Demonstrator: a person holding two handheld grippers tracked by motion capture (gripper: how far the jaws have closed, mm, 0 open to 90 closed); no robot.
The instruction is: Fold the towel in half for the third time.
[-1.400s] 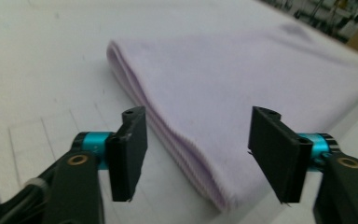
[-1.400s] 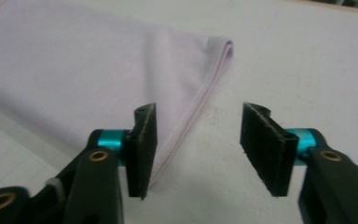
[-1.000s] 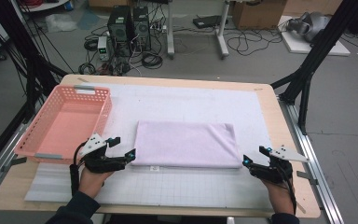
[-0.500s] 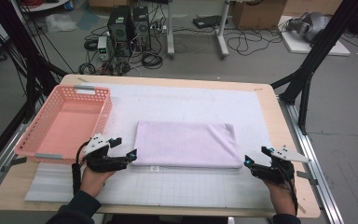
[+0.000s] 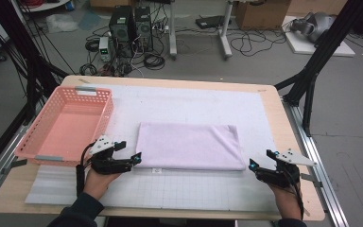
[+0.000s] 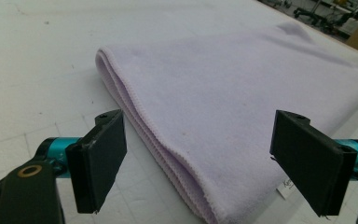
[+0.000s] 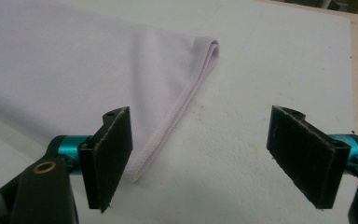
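Lilac folded towel [image 5: 189, 145], just the one, lies flat mid-desk on the white mat [image 5: 194, 189]. Two grippers: left gripper [image 5: 134, 158] at its near-left corner, right gripper [image 5: 260, 161] just off its near-right corner, both with jaws spread wide, holding nothing. One pink basket [image 5: 42, 151] sits left.

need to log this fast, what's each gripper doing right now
left gripper: open, jaws astride the folded lilac cloth's near corner
right gripper: open, holding nothing
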